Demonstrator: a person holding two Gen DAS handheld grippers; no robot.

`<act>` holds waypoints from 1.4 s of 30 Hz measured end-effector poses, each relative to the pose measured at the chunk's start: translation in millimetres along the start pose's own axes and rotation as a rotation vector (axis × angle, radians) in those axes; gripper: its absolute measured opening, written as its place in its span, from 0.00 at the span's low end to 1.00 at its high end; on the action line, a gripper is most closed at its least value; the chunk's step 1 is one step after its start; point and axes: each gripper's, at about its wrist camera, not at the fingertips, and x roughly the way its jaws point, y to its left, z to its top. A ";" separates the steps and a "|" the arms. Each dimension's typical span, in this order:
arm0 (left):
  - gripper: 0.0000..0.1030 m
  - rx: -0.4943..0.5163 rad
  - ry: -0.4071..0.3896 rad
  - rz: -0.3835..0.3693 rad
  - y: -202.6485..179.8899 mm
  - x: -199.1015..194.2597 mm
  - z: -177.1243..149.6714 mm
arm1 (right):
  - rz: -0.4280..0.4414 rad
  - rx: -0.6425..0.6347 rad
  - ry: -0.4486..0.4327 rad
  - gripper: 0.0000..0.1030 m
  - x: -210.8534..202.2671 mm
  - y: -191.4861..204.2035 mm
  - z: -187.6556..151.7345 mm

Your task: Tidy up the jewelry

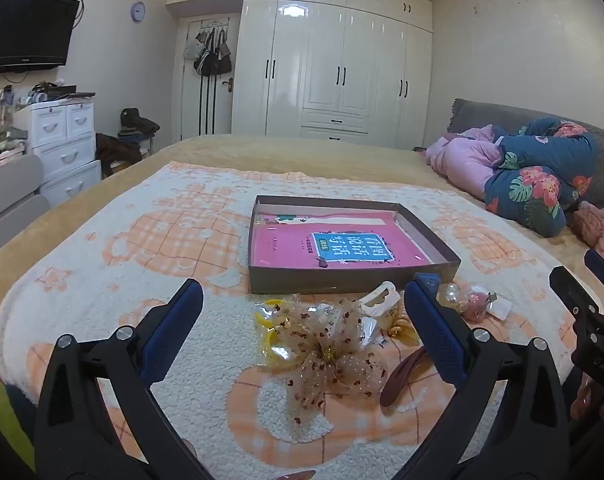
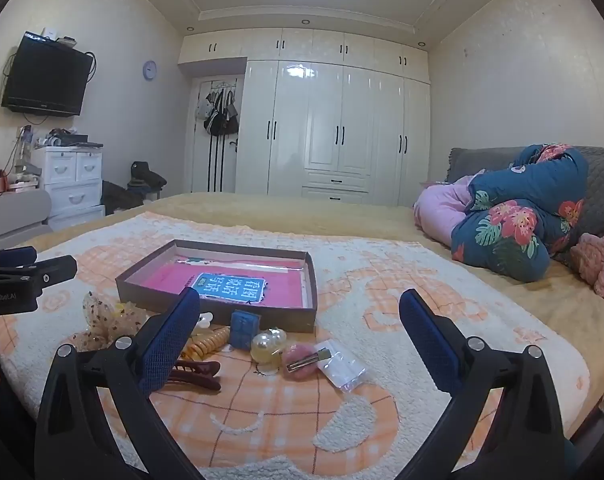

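A shallow brown box (image 1: 354, 278) with a pink book inside lies on the blanket; it also shows in the right wrist view (image 2: 218, 312). In front of it lies a pile of accessories: a gold mesh bow (image 1: 330, 350), a yellow ring (image 1: 268, 322), a dark red hair clip (image 1: 402, 380) (image 2: 194, 374), a coiled yellow tie (image 2: 206, 342), a small blue box (image 2: 244, 328), a clear bauble (image 2: 268, 344), a pink pompom clip (image 2: 300, 362) and a clear bag (image 2: 342, 364). My left gripper (image 1: 302, 308) is open just above the bow. My right gripper (image 2: 300, 316) is open above the pile.
The patterned fleece blanket (image 2: 342, 420) covers a large bed. Folded floral and pink bedding (image 2: 510, 232) lies at the right. A white wardrobe (image 2: 334, 128) stands behind, and a white drawer unit (image 2: 74, 180) and a wall TV (image 2: 46, 76) are at the left.
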 end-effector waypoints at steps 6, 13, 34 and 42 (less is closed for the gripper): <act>0.90 0.010 -0.003 0.006 -1.8 1.0 -1.2 | 0.000 0.012 0.002 0.94 -0.5 -1.0 -0.1; 0.90 0.003 -0.005 0.002 -0.4 0.3 -0.6 | 0.002 0.014 0.003 0.94 0.5 -1.0 2.1; 0.90 0.003 -0.007 0.002 -3.2 -2.0 -0.6 | 0.000 0.016 0.005 0.94 0.7 -0.9 -0.7; 0.90 0.003 -0.006 0.001 -2.6 -1.7 -0.4 | 0.001 0.016 0.007 0.94 0.4 -1.0 -0.5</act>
